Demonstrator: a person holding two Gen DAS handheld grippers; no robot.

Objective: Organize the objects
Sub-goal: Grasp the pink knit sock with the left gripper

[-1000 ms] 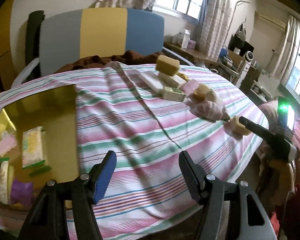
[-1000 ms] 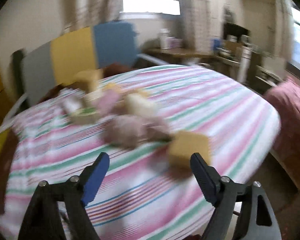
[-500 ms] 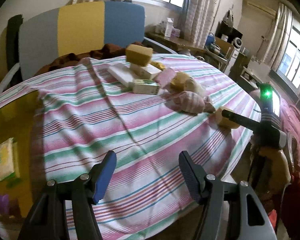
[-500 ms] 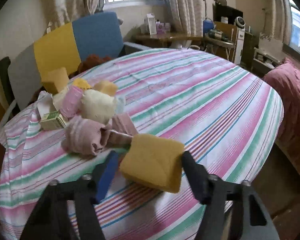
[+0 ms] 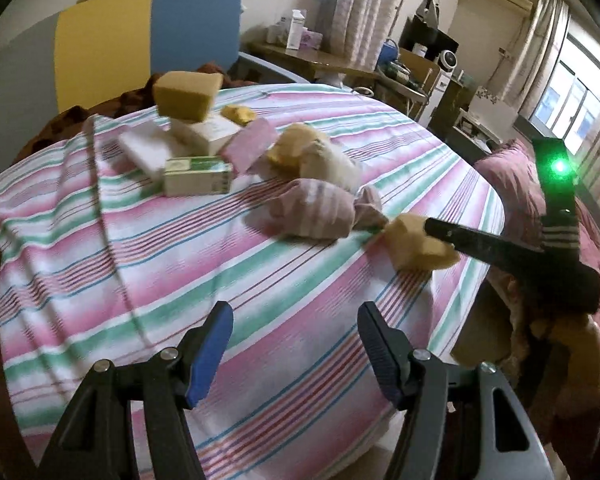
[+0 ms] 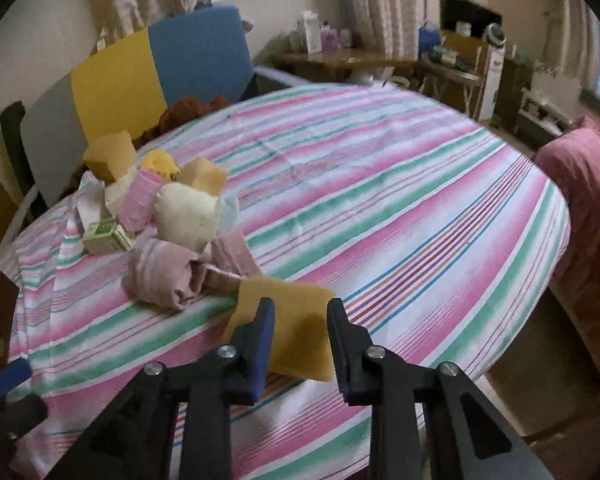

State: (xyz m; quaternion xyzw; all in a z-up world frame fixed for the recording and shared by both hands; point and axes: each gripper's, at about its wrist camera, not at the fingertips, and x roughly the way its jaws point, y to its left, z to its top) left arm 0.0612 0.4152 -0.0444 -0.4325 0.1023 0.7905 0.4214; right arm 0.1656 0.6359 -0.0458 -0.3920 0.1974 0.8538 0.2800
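My right gripper (image 6: 300,328) is shut on a yellow sponge (image 6: 296,312) at the near edge of the striped table (image 6: 400,208). The sponge (image 5: 416,240) and my right gripper (image 5: 432,226) also show in the left wrist view. A rolled pink striped cloth (image 6: 160,276) lies just left of the sponge. Behind it a pile holds a cream cloth (image 6: 188,216), a green-and-white box (image 5: 198,176), white boxes (image 5: 204,132) and another yellow sponge (image 5: 186,96). My left gripper (image 5: 294,344) is open and empty above the near tablecloth.
A chair with a grey, yellow and blue back (image 5: 148,40) stands behind the table. A pink bed (image 6: 588,208) is to the right. A cluttered wooden desk (image 5: 320,60) and shelves stand by the windows.
My right gripper has closed on the yellow sponge. My left gripper has swung right; the golden tray with its items has left its view.
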